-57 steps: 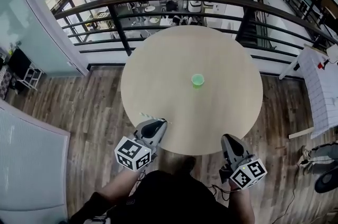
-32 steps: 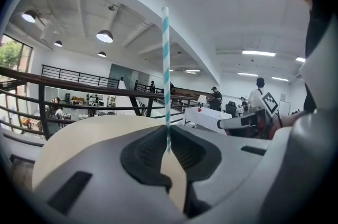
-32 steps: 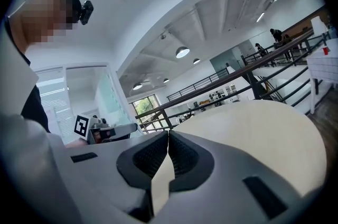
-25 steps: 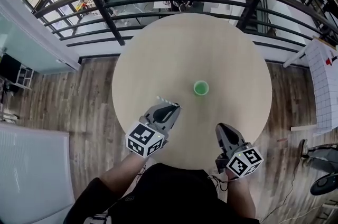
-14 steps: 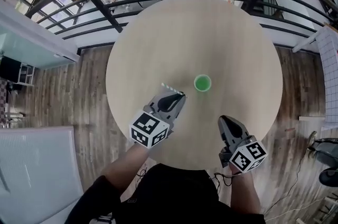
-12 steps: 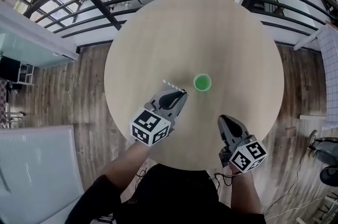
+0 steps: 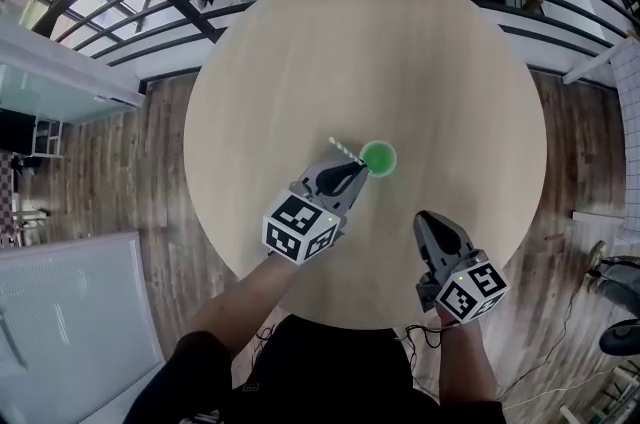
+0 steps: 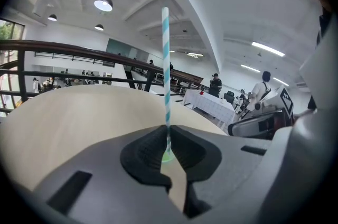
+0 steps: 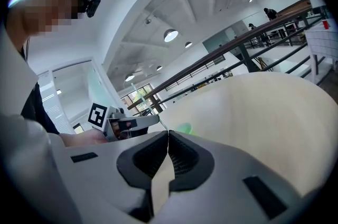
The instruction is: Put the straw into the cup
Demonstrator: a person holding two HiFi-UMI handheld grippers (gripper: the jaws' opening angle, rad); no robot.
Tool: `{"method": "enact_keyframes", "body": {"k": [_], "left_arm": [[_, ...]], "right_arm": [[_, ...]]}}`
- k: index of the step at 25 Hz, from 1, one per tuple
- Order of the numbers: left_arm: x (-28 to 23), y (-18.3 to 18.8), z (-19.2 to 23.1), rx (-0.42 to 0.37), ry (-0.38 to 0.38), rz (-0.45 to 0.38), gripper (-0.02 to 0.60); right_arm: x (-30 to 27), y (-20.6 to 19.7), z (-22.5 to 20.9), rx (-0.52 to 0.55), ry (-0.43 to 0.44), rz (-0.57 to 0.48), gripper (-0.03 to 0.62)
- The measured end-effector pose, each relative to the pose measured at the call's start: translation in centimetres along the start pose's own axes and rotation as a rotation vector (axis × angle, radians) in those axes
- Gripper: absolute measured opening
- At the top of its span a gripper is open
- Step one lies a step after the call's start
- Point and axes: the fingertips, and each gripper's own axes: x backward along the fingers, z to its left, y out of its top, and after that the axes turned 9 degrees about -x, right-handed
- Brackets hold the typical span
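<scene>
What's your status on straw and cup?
Left gripper shut on straw. Right gripper shut, empty. Straw beside green cup, not in yet. Nothing blocking.

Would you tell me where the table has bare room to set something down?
The far half of the table, toward the railing, is bare, as is the right side beyond the cup. Crowded only at the centre: cup, straw, left gripper.
</scene>
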Motion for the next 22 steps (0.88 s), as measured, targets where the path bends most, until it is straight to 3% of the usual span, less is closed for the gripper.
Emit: {"method": "enact_keyframes", "body": {"k": [22], "left_arm": [[-5.2,-4.1,0.0,-0.009,-0.033,0.148,0.029]], "right_arm": [[0.1,0.7,-2.4,-0.036,-0.011,0.003,0.023]]}}
